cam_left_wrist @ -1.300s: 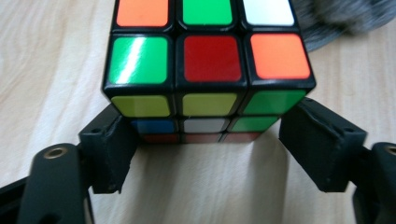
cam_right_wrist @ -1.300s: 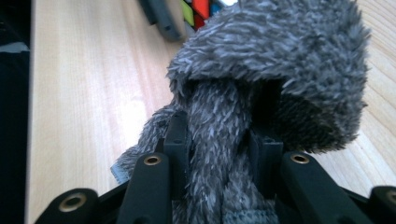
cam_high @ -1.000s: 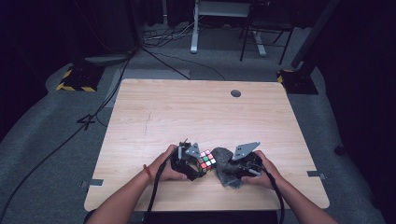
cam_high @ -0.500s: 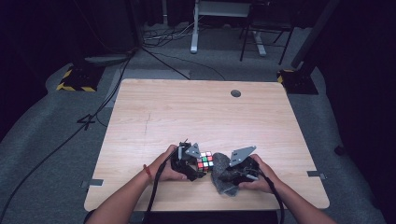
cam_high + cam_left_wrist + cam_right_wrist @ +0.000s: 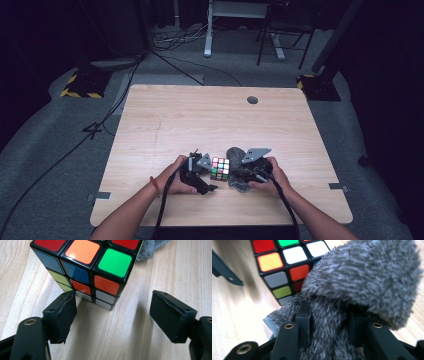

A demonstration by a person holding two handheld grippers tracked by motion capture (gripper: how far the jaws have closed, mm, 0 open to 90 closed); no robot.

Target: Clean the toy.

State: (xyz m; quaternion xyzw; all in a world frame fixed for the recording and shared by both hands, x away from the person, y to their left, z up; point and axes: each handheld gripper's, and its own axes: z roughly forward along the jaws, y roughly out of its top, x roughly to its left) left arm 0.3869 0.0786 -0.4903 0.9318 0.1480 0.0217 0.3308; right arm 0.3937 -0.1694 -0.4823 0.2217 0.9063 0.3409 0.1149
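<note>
A scrambled colour cube (image 5: 220, 168) sits on the wooden table (image 5: 210, 115) near its front edge. My left gripper (image 5: 206, 170) is just left of it. In the left gripper view the cube (image 5: 85, 267) stands right ahead of the open left gripper (image 5: 113, 307), whose pads (image 5: 62, 315) are level with its bottom corner and do not clasp it. My right gripper (image 5: 245, 172) is on the cube's right. It is shut on a fuzzy grey cloth (image 5: 362, 277), which bulges over the right gripper (image 5: 328, 312) and lies against the cube (image 5: 284, 265).
A round cable hole (image 5: 252, 100) lies at the table's far edge. Beyond the table, desk legs (image 5: 207, 35), a chair base (image 5: 280, 40) and cables (image 5: 170, 55) stand on the dark floor. Wide bare wood spans the table's far half.
My right gripper has carried the grey cloth leftward, closing the gap to the cube; the cloth now rests against it. The left gripper has hardly moved.
</note>
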